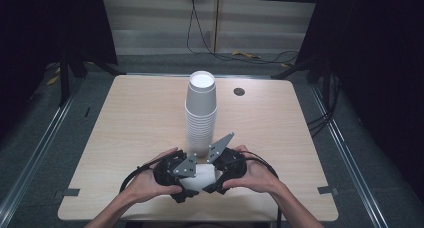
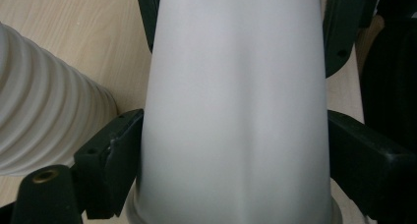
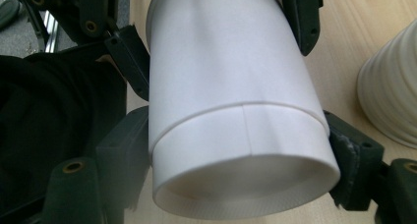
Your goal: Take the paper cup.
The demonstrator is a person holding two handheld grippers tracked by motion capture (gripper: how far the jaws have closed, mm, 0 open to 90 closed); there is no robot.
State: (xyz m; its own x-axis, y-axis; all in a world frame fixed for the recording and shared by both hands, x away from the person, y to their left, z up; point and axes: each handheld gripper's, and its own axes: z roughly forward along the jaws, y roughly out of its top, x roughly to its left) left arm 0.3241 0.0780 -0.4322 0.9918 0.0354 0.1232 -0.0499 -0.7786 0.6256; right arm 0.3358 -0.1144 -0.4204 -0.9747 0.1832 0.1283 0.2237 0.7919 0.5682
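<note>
Two hand-held grippers meet over the near edge of the table [image 1: 125,138], and both have hold of the same white paper cups. The left hand-held gripper [image 1: 186,184] comes in from the left and the right hand-held gripper [image 1: 216,180] from the right, each one in a hand of the person. Between them the paper cups [image 1: 202,177] lie on their side, just above the table surface.

In the left gripper view, the two black jaws press against both sides of the cups [image 2: 236,111], near the wide rim, and the wall looks a little dented between them. In the right gripper view, the jaws also close on both sides of the cups [image 3: 231,96]. Here a seam runs around the wall, so one cup sits inside another one. The narrow bottom end points to this camera.

Behind the hands, in the middle of the table, a tall stack of cups [image 1: 201,113] stands upside down. It is near the held cups but apart from them. A small dark round hole [image 1: 239,91] is in the table at the far right of the stack.
</note>
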